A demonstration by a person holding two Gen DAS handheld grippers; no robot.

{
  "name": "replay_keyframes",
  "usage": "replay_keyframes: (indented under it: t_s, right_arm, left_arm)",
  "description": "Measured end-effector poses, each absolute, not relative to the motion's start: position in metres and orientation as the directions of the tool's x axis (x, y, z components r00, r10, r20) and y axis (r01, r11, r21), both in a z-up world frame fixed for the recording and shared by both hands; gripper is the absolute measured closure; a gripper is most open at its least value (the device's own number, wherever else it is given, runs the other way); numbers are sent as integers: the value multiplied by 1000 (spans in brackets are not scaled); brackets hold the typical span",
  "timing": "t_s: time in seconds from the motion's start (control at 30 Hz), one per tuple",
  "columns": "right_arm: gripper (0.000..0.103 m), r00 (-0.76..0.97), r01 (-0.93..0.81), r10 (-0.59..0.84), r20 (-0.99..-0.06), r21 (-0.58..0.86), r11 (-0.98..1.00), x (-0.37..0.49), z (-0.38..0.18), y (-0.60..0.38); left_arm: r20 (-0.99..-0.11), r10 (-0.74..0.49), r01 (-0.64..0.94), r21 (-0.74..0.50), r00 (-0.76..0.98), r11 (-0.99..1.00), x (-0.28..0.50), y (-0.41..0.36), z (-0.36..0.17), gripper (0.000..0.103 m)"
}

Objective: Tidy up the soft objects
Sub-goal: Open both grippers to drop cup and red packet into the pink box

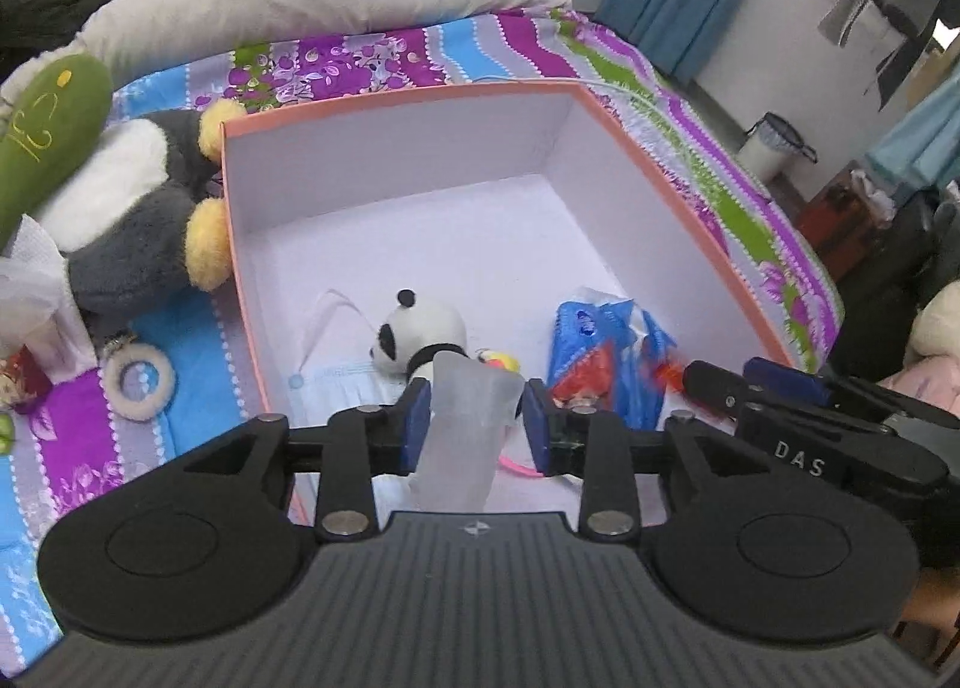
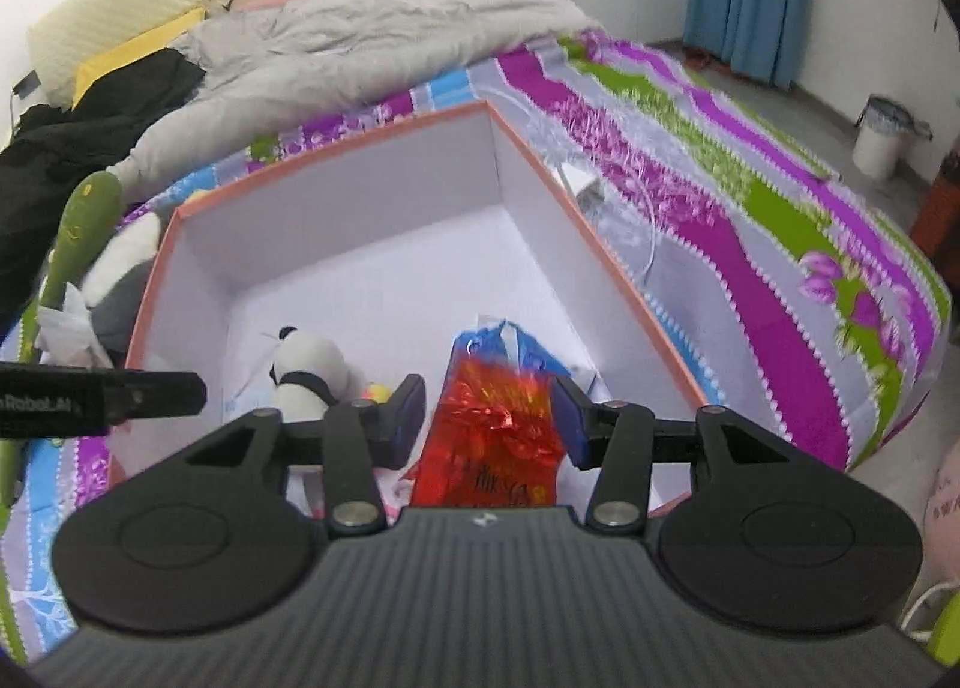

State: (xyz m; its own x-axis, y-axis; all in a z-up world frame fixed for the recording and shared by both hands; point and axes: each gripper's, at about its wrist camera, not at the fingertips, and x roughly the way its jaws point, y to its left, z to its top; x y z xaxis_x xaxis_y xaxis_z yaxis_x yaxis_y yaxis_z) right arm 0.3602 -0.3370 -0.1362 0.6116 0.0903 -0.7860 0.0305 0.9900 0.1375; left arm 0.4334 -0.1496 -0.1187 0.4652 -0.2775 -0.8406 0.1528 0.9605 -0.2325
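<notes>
In the left wrist view, the left hand-held gripper [image 1: 478, 418] hangs over the near edge of the open cardboard box [image 1: 678, 208] on the bed. A translucent white soft piece [image 1: 465, 436] stands between its blue pads; a gap shows on both sides, so the jaws seem half open and not pressing. Inside the box lie a small panda plush [image 1: 420, 337] and a blue plastic packet [image 1: 606, 352]. Left of the box, on the striped bedsheet [image 1: 480, 48], lie a grey and white plush toy [image 1: 132, 208], a green plush [image 1: 51, 129] and a white ring [image 1: 141, 382].

In the right wrist view, the right hand-held gripper [image 2: 489, 418] is also above the box [image 2: 600, 262]. A red shiny packet [image 2: 492, 448] sits between its pads, which stand a little apart from it, fairly wide. The panda [image 2: 309, 367] lies lower left.

I judge that both items are being dropped into the box. The next move probably calls for lifting both grippers clear, then reaching for the toys left on the bedsheet.
</notes>
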Motion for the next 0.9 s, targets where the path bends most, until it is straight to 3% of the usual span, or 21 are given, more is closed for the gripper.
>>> replay_keyframes:
  t_s: [0.07, 0.37, 0.63, 0.9]
  right_arm:
    - [40, 616, 24, 93, -782, 137, 990, 357, -137, -338]
    - [40, 668, -3, 122, -734, 161, 987, 336, -131, -332]
    - [40, 745, -24, 131, -654, 170, 985, 291, -120, -320]
    - [40, 790, -73, 175, -587, 194, 978, 247, -111, -308]
  left_arm:
    - [-841, -273, 159, -224, 468, 962, 433, -149, -118, 60]
    - [-804, -297, 202, -223, 515, 954, 405, -148, -105, 60]
    - [-726, -305, 274, -166, 616, 947, 355, -144, -82, 60]
    - [-634, -334, 284, -183, 697, 941, 304, -116, -70, 60]
